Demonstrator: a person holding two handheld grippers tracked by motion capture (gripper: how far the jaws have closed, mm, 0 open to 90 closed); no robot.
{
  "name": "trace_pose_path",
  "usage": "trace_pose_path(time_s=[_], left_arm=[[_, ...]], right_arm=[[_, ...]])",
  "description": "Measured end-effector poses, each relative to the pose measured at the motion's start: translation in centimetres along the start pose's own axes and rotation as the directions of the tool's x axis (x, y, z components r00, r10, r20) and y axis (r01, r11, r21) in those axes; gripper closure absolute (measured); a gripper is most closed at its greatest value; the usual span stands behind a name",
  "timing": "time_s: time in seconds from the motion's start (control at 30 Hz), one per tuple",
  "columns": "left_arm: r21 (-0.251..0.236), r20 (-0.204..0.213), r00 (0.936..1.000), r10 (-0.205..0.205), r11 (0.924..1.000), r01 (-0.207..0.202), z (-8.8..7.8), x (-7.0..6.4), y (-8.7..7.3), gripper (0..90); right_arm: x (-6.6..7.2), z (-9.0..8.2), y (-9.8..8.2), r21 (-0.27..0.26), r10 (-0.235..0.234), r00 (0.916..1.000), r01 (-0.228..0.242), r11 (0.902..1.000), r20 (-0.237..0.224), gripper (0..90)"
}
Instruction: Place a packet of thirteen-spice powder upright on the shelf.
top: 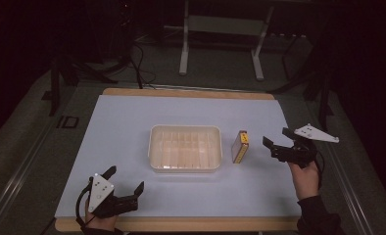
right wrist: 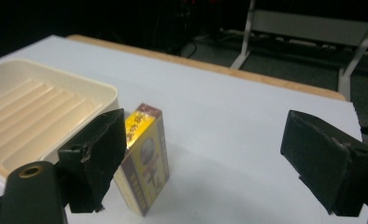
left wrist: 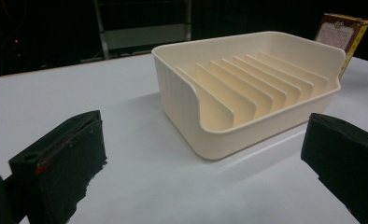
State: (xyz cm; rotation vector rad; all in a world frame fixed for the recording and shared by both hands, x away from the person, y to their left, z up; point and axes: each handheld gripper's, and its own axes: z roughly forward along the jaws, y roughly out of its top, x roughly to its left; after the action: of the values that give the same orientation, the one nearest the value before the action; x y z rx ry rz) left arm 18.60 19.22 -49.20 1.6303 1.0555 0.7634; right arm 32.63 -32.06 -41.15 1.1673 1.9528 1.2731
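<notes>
- On the white surface (top: pixel 132 127), a small yellow-and-brown cardboard box (top: pixel 240 146) stood on edge just beside the cream ribbed plastic tray (top: pixel 184 148); its print was too blurred to read.
- Right gripper (top: pixel 278 141) hung released near the box.
- Left gripper (top: pixel 126 179) sat released.

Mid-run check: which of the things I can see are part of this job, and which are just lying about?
In the job:
- small yellow box, standing on edge beside the tray
- right claw, open, close to the box
- cream slotted tray, empty

Lying about:
- left claw, open, idle at the near edge
- metal stand behind the table
- floor cables
</notes>
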Motion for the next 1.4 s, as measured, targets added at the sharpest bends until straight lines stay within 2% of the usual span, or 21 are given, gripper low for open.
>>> trace_pose_path(time_s=[0.03,0.27,0.43,0.57,0.67,0.7,0.73,0.77,0.8,0.9,0.97,1.1,1.13,1.17,1.37,1.4], left_arm=[[-0.002,-0.003,1.0000,-0.002,1.0000,0.002,-0.1,-0.1,0.0,0.0],[0.004,-0.009,0.9999,-0.007,1.0000,0.007,-0.3,-0.2,0.0,0.0],[0.018,-0.008,1.0000,-0.001,0.9998,0.001,-0.1,-0.1,-0.1,0.0],[0.032,-0.002,1.0000,0.008,0.9995,-0.008,0.0,0.0,-0.2,0.0],[0.031,0.005,1.0000,-0.002,0.9995,0.002,0.1,0.0,-0.2,0.0],[0.031,0.005,1.0000,-0.002,0.9995,0.002,0.1,0.0,-0.2,0.0],[0.033,0.015,0.9998,-0.010,0.9994,0.010,0.1,-0.1,-0.2,0.0],[0.037,0.022,0.9997,-0.009,0.9993,0.008,0.1,-0.2,-0.3,0.0],[0.037,0.022,0.9997,-0.009,0.9993,0.008,0.1,-0.2,-0.3,0.0],[0.019,0.021,0.9997,-0.008,0.9998,0.008,-0.3,-0.3,-0.1,0.0],[0.009,0.014,0.9998,-0.011,0.9999,0.011,-0.4,-0.3,-0.1,0.0],[0.016,0.016,0.9998,-0.011,0.9998,0.010,-0.3,-0.3,-0.2,0.0],[0.016,0.016,0.9998,-0.011,0.9998,0.010,-0.3,-0.3,-0.2,0.0],[0.016,0.018,0.9998,-0.007,0.9998,0.006,-0.2,-0.3,-0.2,0.0],[0.010,0.014,0.9998,-0.012,0.9999,0.012,-0.2,-0.2,-0.1,0.0],[0.010,0.014,0.9998,-0.011,0.9999,0.011,-0.2,-0.1,-0.1,0.0]], right_arm=[[-0.1,0.0,0.1,0.027,-0.006,1.0000,0.006,0.9996,-0.003,14.2],[-0.3,-0.2,0.7,0.073,-0.002,0.9995,0.004,0.9973,-0.030,14.1],[-0.3,-0.2,1.3,0.133,-0.002,0.9979,0.010,0.9910,-0.065,14.1],[-0.1,-0.1,1.9,0.192,-0.021,0.9966,0.036,0.9807,-0.080,13.4],[0.0,0.1,2.2,0.240,-0.046,0.9948,0.066,0.9685,-0.091,12.9],[0.0,0.1,2.2,0.240,-0.046,0.9948,0.066,0.9685,-0.091,12.9],[0.0,0.2,2.3,0.266,-0.070,0.9934,0.092,0.9597,-0.091,12.4],[0.0,0.3,2.4,0.279,-0.068,0.9929,0.093,0.9559,-0.097,12.4],[0.0,0.3,2.4,0.279,-0.068,0.9929,0.093,0.9559,-0.097,12.4],[0.0,0.5,2.6,0.325,-0.080,0.9903,0.113,0.9387,-0.113,12.6],[0.1,0.7,2.7,0.362,-0.083,0.9880,0.125,0.9238,-0.130,12.7],[0.2,0.9,2.7,0.415,-0.097,0.9849,0.149,0.8977,-0.143,13.1],[0.2,0.9,2.7,0.415,-0.097,0.9849,0.149,0.8977,-0.143,13.1],[0.2,1.0,2.8,0.441,-0.101,0.9828,0.160,0.8830,-0.155,13.1],[0.2,1.3,2.7,0.531,-0.116,0.9730,0.207,0.8213,-0.200,13.3],[0.2,1.4,2.7,0.543,-0.112,0.9723,0.208,0.8134,-0.205,13.3]])
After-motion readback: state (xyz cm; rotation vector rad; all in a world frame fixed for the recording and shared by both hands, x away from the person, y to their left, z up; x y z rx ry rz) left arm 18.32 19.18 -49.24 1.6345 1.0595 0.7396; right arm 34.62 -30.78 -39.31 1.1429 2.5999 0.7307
